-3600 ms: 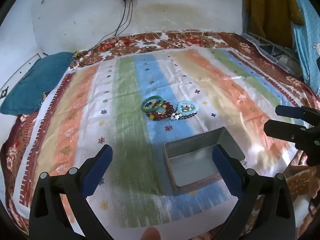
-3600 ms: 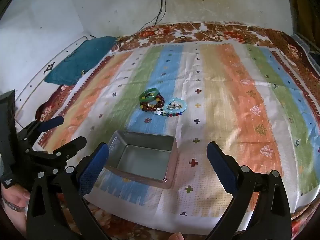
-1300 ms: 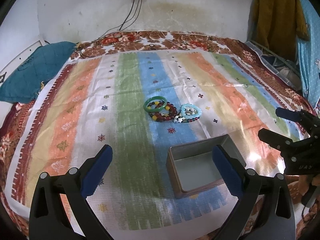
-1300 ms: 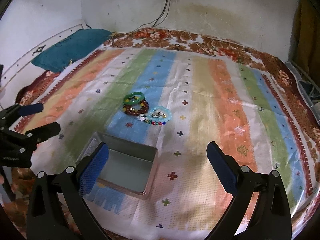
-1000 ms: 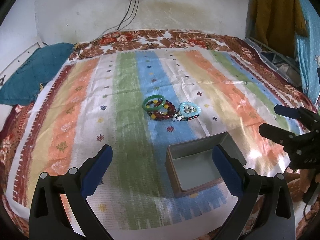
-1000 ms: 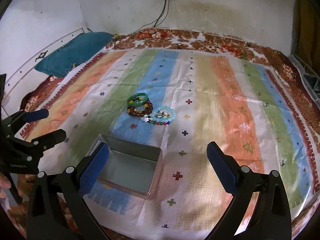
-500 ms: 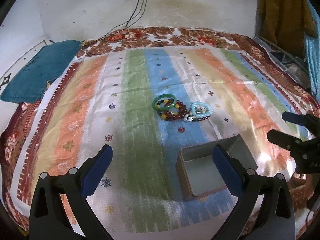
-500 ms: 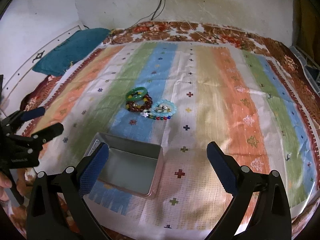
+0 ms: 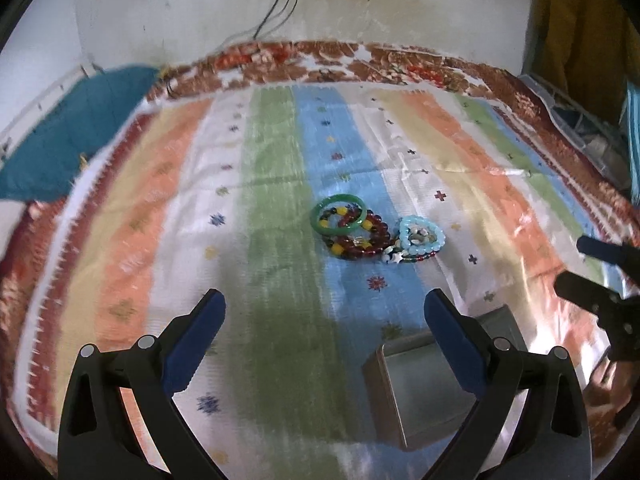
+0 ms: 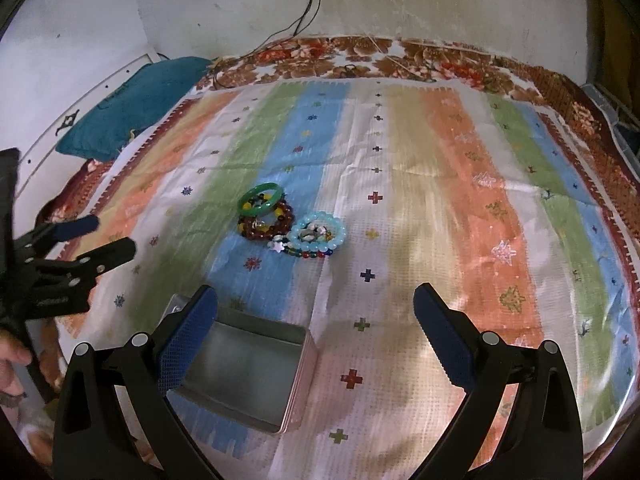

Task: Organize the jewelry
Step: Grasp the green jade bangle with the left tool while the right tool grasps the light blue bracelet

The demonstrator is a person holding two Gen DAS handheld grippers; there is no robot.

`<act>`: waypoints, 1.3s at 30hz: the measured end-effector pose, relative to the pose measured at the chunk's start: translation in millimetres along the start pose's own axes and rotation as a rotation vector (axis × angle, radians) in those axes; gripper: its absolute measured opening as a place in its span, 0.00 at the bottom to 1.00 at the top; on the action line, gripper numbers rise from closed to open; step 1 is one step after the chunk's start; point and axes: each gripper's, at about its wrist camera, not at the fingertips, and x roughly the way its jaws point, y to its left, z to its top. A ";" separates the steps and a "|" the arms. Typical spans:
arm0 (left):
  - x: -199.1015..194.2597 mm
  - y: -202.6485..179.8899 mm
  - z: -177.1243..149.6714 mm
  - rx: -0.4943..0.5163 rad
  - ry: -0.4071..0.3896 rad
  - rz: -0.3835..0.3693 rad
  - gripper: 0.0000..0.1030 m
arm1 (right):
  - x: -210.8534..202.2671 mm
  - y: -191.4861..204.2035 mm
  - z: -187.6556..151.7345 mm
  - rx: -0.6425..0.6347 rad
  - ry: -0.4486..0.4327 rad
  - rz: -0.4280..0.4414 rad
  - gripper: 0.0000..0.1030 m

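Observation:
A small pile of bracelets lies on the striped mat: a green bangle [image 9: 338, 214] [image 10: 261, 198], a dark red bead bracelet [image 9: 362, 239] [image 10: 266, 222] and a pale blue bead bracelet [image 9: 421, 236] [image 10: 320, 233]. An open grey metal tin [image 9: 424, 380] [image 10: 244, 368] stands nearer, empty. My left gripper [image 9: 324, 312] is open and empty, above the mat short of the bracelets. My right gripper [image 10: 314, 304] is open and empty, just past the tin. Each gripper shows at the edge of the other's view.
The striped mat [image 10: 460, 208] covers a bed with a floral border [image 10: 360, 56]. A teal pillow [image 10: 132, 108] lies at the back left. A wall with hanging cables [image 10: 308, 4] is behind. Cloth hangs at the far right [image 9: 576, 20].
Both grippers have moved forward towards the bracelets, which now look larger and nearer. The tin has slid lower in both views. Both stay open and empty.

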 end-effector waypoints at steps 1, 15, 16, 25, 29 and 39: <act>4.7 0.8 0.9 -0.002 0.006 -0.001 0.95 | 1.3 0.0 0.7 0.001 0.003 0.000 0.96; 42.7 5.4 20.7 -0.019 0.043 0.026 0.95 | 31.1 -5.6 16.1 0.006 0.044 -0.011 0.96; 44.1 4.8 21.6 -0.017 0.044 0.029 0.95 | 33.5 -6.0 17.1 0.005 0.046 -0.014 0.96; 68.3 10.5 34.6 -0.050 0.056 0.011 0.95 | 53.0 -15.6 26.0 0.046 0.071 -0.022 0.96; 80.5 9.0 38.3 -0.041 0.060 0.036 0.95 | 61.4 -23.0 30.0 0.065 0.078 -0.044 0.97; 102.9 8.4 44.7 -0.018 0.084 0.074 0.95 | 80.8 -36.2 39.1 0.108 0.114 -0.038 0.96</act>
